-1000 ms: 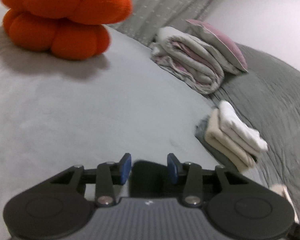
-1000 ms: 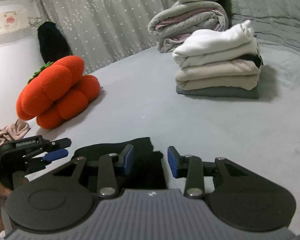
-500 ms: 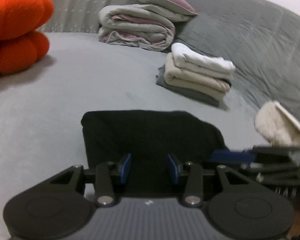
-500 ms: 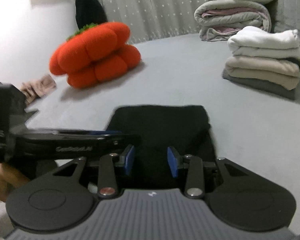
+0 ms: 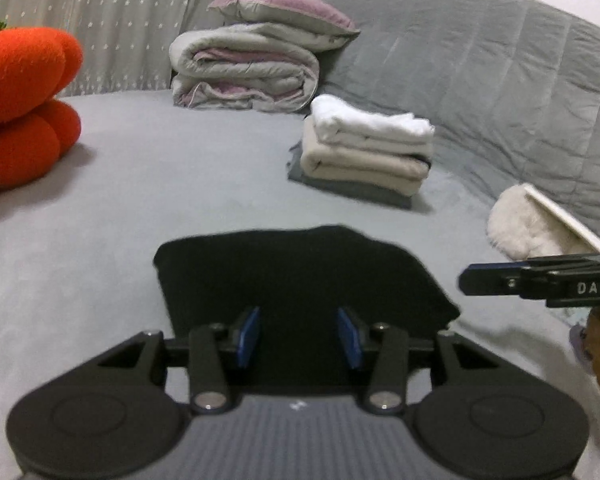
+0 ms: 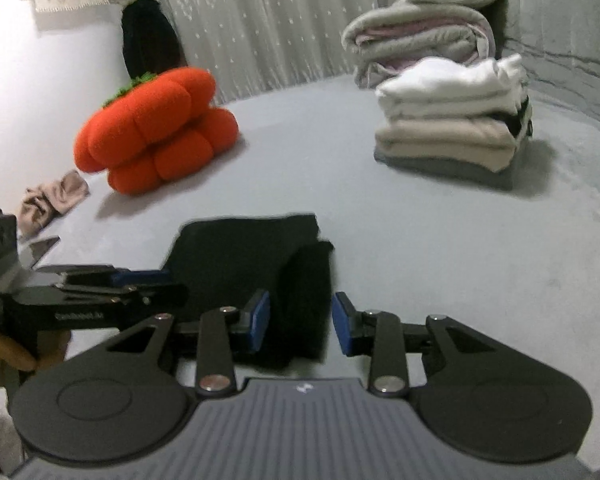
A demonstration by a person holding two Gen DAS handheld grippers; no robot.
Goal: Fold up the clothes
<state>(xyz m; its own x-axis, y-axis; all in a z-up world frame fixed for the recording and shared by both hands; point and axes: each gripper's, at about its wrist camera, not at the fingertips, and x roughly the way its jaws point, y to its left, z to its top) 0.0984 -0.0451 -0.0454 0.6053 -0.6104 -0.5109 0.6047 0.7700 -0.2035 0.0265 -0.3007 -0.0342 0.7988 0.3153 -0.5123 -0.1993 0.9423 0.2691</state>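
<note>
black garment [image 5: 300, 272] on bed [image 5: 140, 184], folded stack [image 5: 364, 152] beyond

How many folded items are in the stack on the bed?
4 visible, top to bottom: a white garment, a second white layer, a beige one and a grey one on the grey bed. A dark edge at the right side may be another.

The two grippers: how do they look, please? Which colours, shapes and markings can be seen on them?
Each tool has a grey ribbed body, two round black discs at its sides and black link arms with silver pivot screws. The fingers carry blue pads. The left tool seen from the right wrist camera shows small, blurred white lettering on its side. The right tool seen from the left wrist camera bears the white letters DAS.
</note>
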